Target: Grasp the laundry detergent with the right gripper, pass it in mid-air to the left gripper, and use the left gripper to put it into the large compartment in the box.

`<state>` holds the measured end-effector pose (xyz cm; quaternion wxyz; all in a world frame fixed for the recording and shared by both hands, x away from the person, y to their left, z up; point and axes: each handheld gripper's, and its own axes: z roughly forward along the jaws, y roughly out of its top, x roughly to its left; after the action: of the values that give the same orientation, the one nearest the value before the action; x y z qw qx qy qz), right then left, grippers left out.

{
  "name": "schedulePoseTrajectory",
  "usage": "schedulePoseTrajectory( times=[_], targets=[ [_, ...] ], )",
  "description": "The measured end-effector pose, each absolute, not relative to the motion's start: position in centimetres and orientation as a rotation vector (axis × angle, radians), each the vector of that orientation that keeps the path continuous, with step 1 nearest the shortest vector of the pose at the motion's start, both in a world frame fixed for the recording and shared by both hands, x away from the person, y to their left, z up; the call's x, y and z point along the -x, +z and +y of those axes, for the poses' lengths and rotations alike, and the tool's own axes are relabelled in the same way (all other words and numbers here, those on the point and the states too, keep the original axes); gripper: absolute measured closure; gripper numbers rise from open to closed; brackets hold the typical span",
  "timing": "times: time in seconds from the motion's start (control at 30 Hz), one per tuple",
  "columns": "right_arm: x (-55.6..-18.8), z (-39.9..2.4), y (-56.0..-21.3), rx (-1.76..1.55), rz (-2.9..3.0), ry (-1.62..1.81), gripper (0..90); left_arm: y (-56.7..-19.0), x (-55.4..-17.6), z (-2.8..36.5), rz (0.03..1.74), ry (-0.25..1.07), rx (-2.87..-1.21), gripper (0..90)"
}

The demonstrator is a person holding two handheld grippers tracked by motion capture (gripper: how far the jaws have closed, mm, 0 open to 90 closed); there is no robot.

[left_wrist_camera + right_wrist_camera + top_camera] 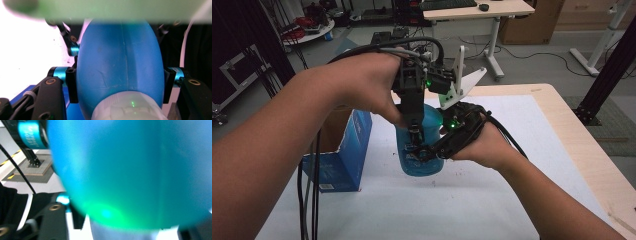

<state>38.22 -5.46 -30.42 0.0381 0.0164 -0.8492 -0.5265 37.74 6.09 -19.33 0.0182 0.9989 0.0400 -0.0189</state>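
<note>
A blue rounded bottle (424,165) with a pale neck (127,107) hangs over the white mat, held between both grippers. My left gripper (413,142) comes down from above, and its two black jaws press on the bottle's (117,65) sides, shut on it. My right gripper (430,151) reaches in from the right at the bottle's lower part. In the right gripper view the blue body (130,170) sits very close between the jaws of my right gripper (125,220), which is shut on it. One black finger (53,218) shows at lower left.
An open blue cardboard box (344,150) stands on the mat to the left of the bottle. The white mat (512,165) covers a pale wooden table (584,145). Cables (309,195) trail down at the left. A desk (477,9) stands far behind.
</note>
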Motion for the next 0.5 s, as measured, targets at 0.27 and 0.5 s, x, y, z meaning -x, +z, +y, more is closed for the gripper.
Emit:
schedulePoseTrajectory(
  times=[0.27, 0.5],
  targets=[
    [-38.29, -6.07, -30.53, -0.018, -2.641, -1.600, 22.0, -19.00, -38.05, 6.51, 0.161, -0.059, -3.106, 38.2],
    [-38.29, -6.37, -30.35, -0.012, -2.676, -1.575, 13.5, -18.48, -38.14, 6.84, 0.167, -0.062, -3.109, 38.2]
  ],
)
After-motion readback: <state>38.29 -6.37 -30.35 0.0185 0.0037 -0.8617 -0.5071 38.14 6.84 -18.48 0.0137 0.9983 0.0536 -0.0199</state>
